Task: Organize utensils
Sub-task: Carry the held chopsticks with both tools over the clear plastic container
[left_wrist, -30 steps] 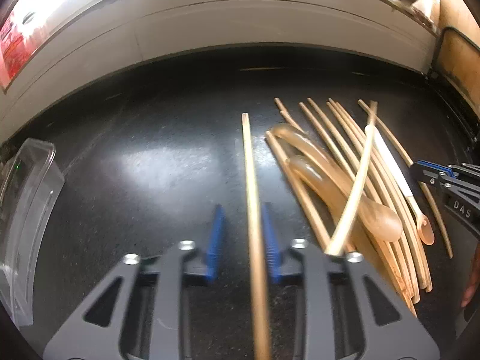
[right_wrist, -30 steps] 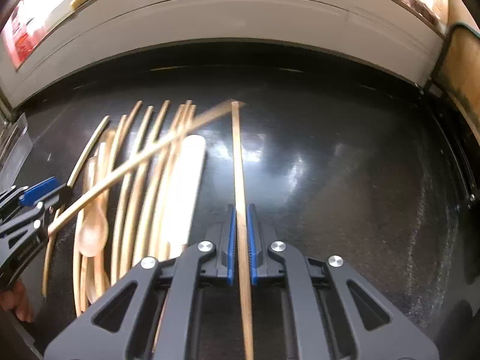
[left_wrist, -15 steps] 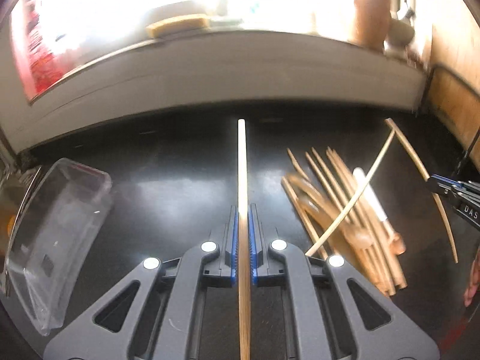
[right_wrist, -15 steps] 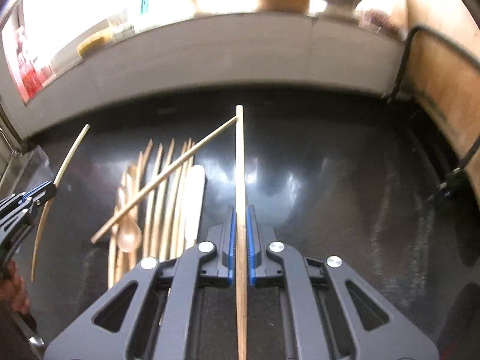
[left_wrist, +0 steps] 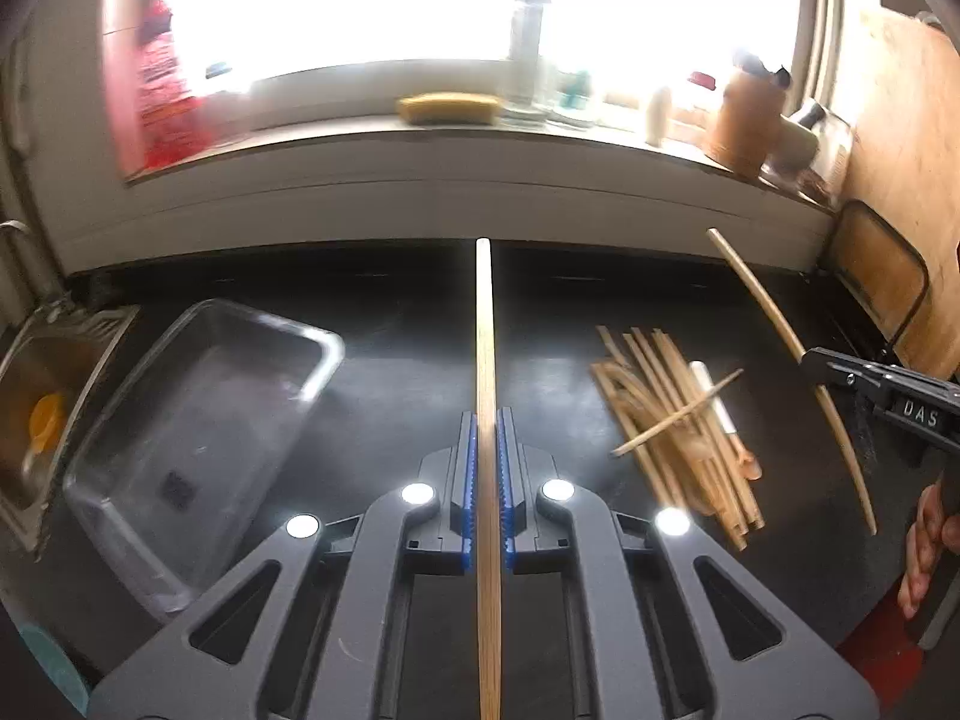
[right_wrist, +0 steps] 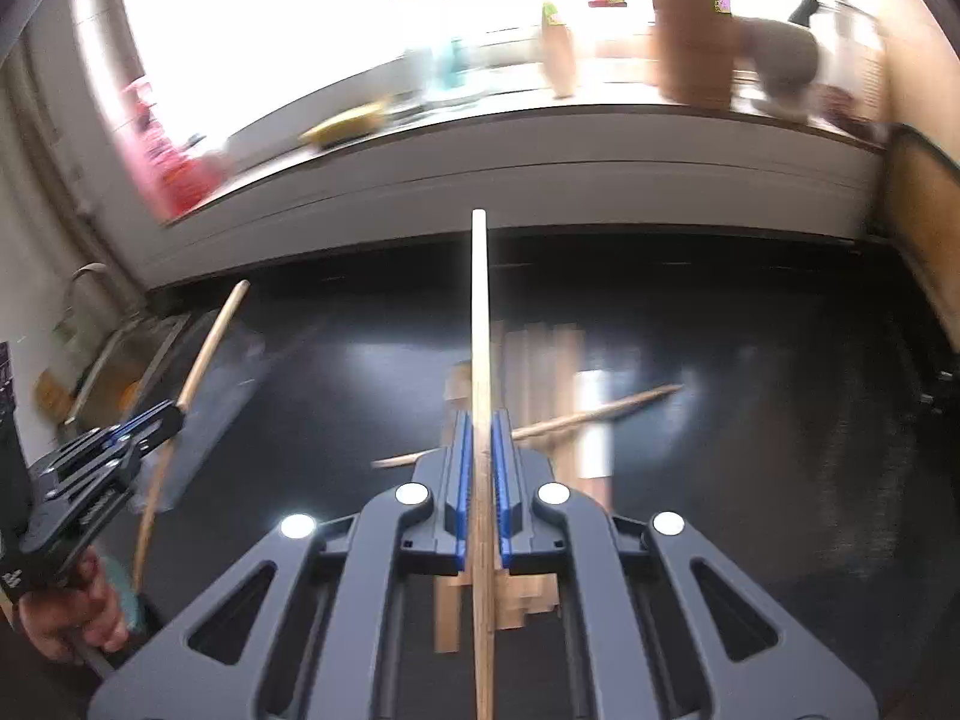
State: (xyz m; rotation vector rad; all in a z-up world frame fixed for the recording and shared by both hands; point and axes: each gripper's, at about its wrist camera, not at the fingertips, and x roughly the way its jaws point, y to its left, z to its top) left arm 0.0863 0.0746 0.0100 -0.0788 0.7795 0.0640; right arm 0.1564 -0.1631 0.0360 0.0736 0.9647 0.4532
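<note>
Both grippers clench one chopstick each: left gripper (left_wrist: 486,468), right gripper (right_wrist: 478,474). Blur smears the utensil pile (right_wrist: 540,372) in the right wrist view.

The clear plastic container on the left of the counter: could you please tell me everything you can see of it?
The clear rectangular plastic container is a see-through tub with rounded corners and a thick rim. It lies open side up on the black counter, skewed, with a dark square label showing through its base. It looks empty. Beside it on the left is the steel sink. Nothing else touches it; the pile of wooden chopsticks lies apart.
</note>
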